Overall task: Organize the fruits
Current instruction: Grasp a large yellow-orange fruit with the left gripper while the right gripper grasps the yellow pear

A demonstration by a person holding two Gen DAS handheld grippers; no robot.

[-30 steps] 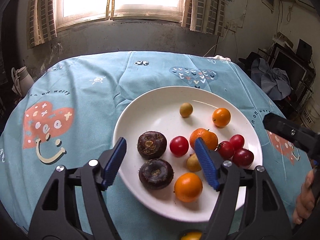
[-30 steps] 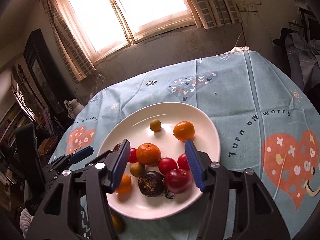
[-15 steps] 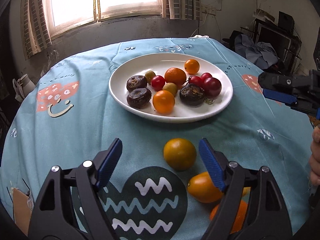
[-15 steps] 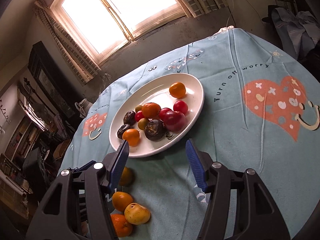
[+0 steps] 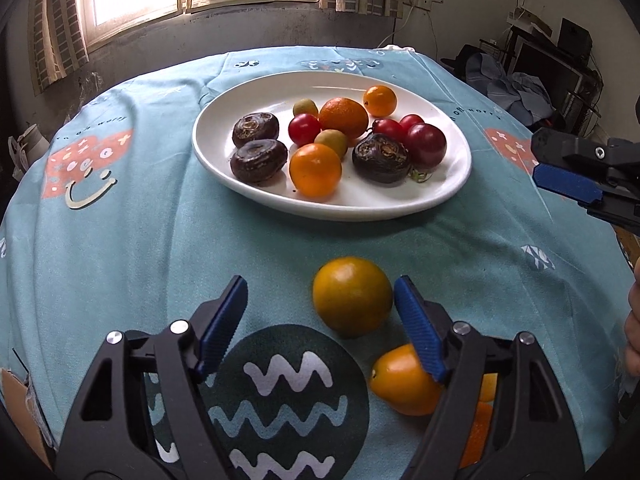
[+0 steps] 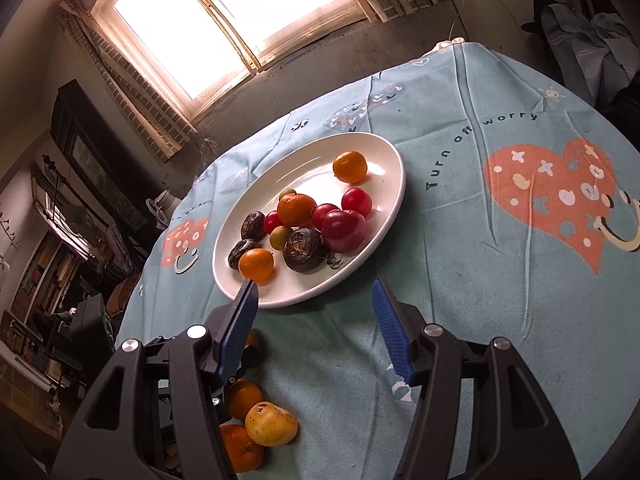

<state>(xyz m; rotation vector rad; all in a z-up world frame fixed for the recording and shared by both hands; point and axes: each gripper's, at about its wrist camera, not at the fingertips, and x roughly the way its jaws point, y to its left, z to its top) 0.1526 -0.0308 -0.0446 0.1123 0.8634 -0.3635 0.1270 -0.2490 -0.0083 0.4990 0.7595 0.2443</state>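
A white plate [image 5: 448,196] [image 6: 384,152] holds oranges, red tomatoes, small green fruits and three dark brown fruits. On the cloth in front of it lie a loose orange [image 5: 352,296], a yellow-orange fruit [image 5: 402,382] and more fruit behind my right finger. My left gripper [image 5: 320,320] is open low over the cloth, the orange just inside its right finger. My right gripper [image 6: 314,320] is open and empty before the plate's near rim; it shows at the right edge of the left wrist view [image 5: 568,182]. A pale yellow fruit [image 6: 271,424] and two oranges [image 6: 242,398] lie at its lower left.
A round table carries a teal printed cloth [image 5: 120,220] with red heart patterns. A window [image 6: 224,28] is behind. Clutter and clothes stand at the right [image 5: 520,84], shelves at the left [image 6: 60,220].
Both grippers have pulled back from over the plate toward the near table edge. The left gripper has closed in on the loose orange, which is now beside its right finger.
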